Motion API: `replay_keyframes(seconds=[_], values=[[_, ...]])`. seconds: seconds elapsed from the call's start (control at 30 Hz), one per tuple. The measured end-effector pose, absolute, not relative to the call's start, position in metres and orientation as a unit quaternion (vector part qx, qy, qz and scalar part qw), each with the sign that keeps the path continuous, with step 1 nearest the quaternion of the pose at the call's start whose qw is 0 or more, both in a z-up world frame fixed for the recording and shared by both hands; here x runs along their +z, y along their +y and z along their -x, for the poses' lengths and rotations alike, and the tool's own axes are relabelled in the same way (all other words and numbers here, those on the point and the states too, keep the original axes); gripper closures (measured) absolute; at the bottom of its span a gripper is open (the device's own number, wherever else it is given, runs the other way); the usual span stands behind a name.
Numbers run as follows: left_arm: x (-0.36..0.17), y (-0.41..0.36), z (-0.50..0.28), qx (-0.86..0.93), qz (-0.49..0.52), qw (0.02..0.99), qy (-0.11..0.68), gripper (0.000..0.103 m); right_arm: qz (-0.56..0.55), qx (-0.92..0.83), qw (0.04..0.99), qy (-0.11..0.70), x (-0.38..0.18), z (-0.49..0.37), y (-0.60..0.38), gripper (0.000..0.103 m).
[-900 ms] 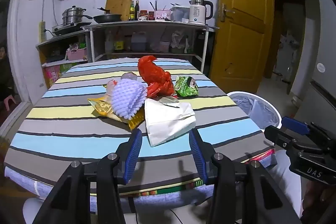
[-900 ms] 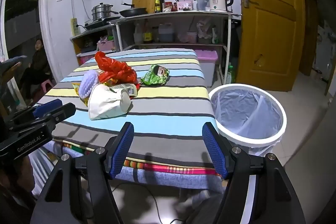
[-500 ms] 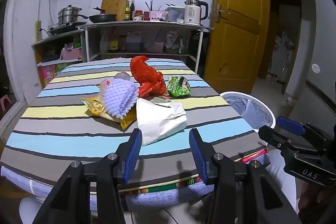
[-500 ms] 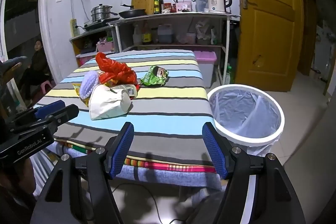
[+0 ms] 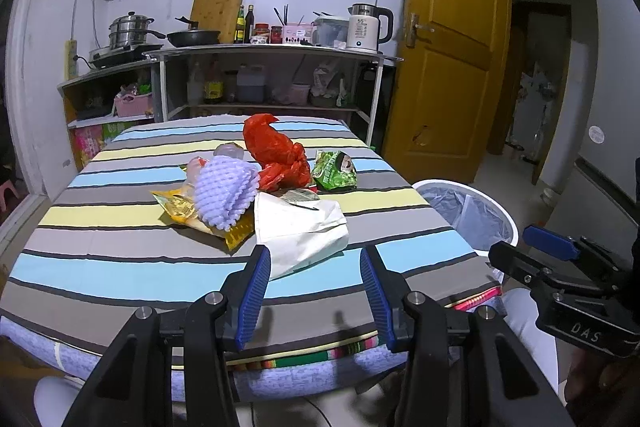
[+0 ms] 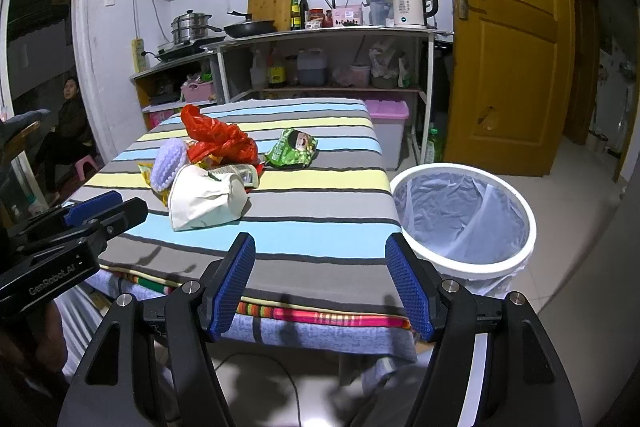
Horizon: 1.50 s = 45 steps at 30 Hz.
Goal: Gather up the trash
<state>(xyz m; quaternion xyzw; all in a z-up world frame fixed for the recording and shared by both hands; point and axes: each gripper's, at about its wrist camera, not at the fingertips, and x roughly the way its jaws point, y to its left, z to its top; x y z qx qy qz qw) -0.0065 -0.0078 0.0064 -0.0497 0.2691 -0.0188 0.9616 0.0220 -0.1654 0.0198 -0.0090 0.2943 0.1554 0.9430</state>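
Your trash sits in one heap near the middle of the striped tabletop (image 5: 120,259). Nearest the front edge is a crumpled white paper bag (image 5: 298,231), its top folded over so you cannot tell what is inside. Touching its left side is a purple foam fruit net (image 5: 226,193) lying on a yellow snack wrapper (image 5: 180,205). Behind the white bag a red plastic bag (image 5: 276,155) stands bunched up, and just right of that lies a green snack packet (image 5: 334,171), slightly apart from the heap.

On the floor off the tabletop's right edge stands the white trash bin (image 6: 464,219), lined with a pale translucent bag; only the liner shows inside it.

Your left gripper (image 5: 314,291) hovers over the front edge, fingers spread wide and holding nothing, the white bag just beyond their tips. Your right gripper (image 6: 328,283) is likewise wide open with nothing between its fingers, hanging off the front right corner between tabletop and bin.

Behind the table, a shelf (image 5: 280,49) carries a kettle (image 5: 366,27), pots and bottles.
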Motion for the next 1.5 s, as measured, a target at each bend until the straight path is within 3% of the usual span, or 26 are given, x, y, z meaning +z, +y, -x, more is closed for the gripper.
replay_keyframes(seconds=[1.5], values=[[0.0104, -0.0108, 0.0088, -0.029, 0.05, 0.962, 0.265, 0.057, 0.013, 0.157, 0.943, 0.294, 0.0199, -0.0181, -0.1601, 0.035]])
